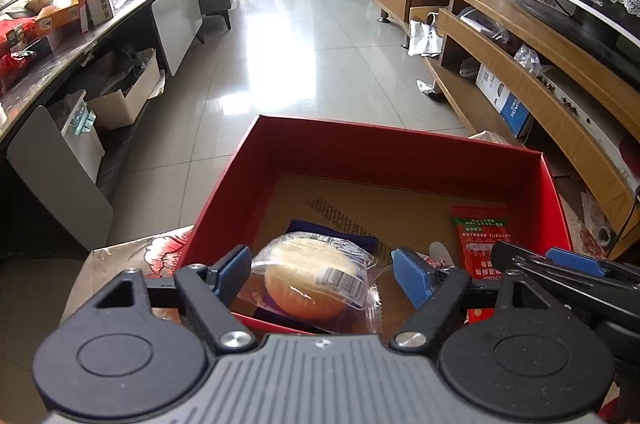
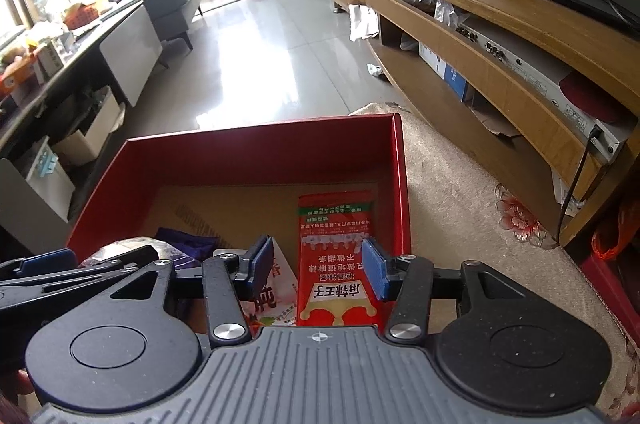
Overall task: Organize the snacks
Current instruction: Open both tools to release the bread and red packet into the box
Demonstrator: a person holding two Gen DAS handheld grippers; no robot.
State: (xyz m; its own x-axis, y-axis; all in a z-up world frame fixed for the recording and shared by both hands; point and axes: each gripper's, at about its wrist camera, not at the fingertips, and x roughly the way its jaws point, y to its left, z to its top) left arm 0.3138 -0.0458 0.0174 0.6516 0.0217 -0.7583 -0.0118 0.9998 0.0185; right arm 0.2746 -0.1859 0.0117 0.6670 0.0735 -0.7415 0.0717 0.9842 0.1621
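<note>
left wrist: left gripper (image 1: 320,274) spread wide around wrapped cake (image 1: 316,274) in red box (image 1: 384,152), apparently just placed. right wrist: right gripper (image 2: 318,266) open over red packet (image 2: 338,256), box's 3 o'clock side. next, probably: withdraw, fetch another snack.

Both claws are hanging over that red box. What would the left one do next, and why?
Probably lift away. The left gripper has its jaws open around the wrapped cake, which seems to lie already inside the red box beside the red packet, so that snack looks placed.
</note>
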